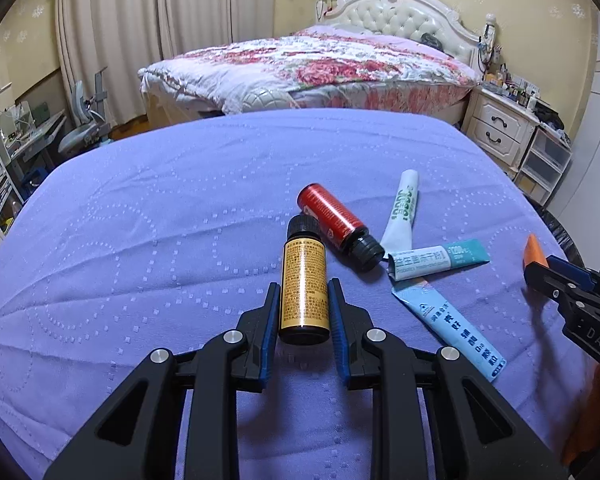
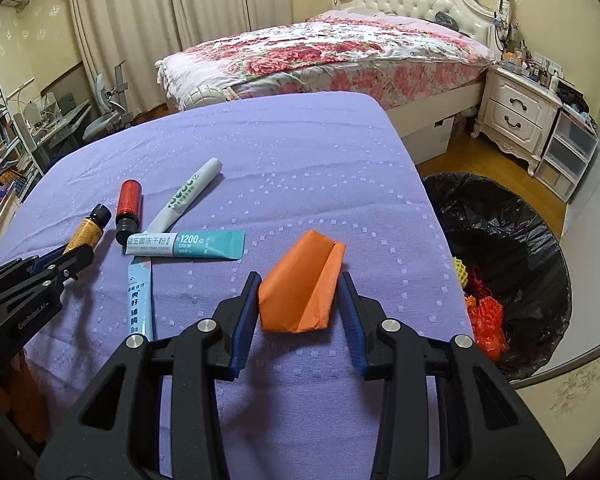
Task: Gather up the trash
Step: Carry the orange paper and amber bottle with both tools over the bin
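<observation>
On the purple-covered table (image 1: 140, 240) lie a gold-labelled bottle (image 1: 303, 288), a red bottle (image 1: 334, 220), a white-green sachet (image 1: 400, 208), a teal sachet (image 1: 440, 258) and a light blue sachet (image 1: 452, 328). My left gripper (image 1: 303, 292) is open, with its fingers on either side of the gold bottle, close to it. My right gripper (image 2: 298, 284) is open around a folded orange paper (image 2: 304, 288), with a gap at the right finger. The gold bottle (image 2: 87, 232) and left gripper (image 2: 40, 276) also show in the right wrist view.
A bin lined with a black bag (image 2: 500, 240) stands on the floor at the table's right edge, with orange and yellow scraps (image 2: 484, 316) inside. A bed (image 1: 320, 64), a white nightstand (image 1: 500, 128) and a cluttered desk (image 1: 16, 136) lie beyond.
</observation>
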`<move>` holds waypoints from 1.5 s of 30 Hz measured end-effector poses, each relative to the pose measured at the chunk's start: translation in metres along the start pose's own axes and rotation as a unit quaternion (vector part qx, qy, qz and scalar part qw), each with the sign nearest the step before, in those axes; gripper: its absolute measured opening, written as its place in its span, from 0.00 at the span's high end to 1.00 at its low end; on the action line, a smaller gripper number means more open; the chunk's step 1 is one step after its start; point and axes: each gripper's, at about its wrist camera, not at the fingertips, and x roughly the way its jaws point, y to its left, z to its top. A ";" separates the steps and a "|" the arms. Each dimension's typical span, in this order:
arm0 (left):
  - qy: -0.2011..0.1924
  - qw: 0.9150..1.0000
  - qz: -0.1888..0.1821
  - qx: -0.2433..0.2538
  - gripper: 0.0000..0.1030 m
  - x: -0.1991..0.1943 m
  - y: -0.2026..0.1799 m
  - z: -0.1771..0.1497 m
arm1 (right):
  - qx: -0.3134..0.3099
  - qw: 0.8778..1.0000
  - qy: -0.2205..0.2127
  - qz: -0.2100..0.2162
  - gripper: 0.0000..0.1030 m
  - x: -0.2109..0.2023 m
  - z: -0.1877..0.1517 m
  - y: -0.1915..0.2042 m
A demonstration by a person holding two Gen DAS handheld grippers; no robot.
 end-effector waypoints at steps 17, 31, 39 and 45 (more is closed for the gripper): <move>-0.067 0.995 -0.067 0.041 0.76 -0.029 -0.065 0.038 | 0.040 0.996 -0.060 -0.059 0.63 -0.035 0.013 -0.063; -0.077 0.985 -0.120 0.102 0.76 0.005 -0.163 0.069 | 0.073 0.987 -0.075 -0.121 0.63 -0.034 0.022 -0.128; -0.066 0.982 -0.124 0.127 0.76 0.028 -0.198 0.076 | 0.091 0.985 -0.068 -0.131 0.63 -0.023 0.020 -0.154; -0.053 0.981 -0.123 0.141 0.76 0.045 -0.215 0.077 | 0.097 0.983 -0.062 -0.140 0.63 -0.015 0.018 -0.165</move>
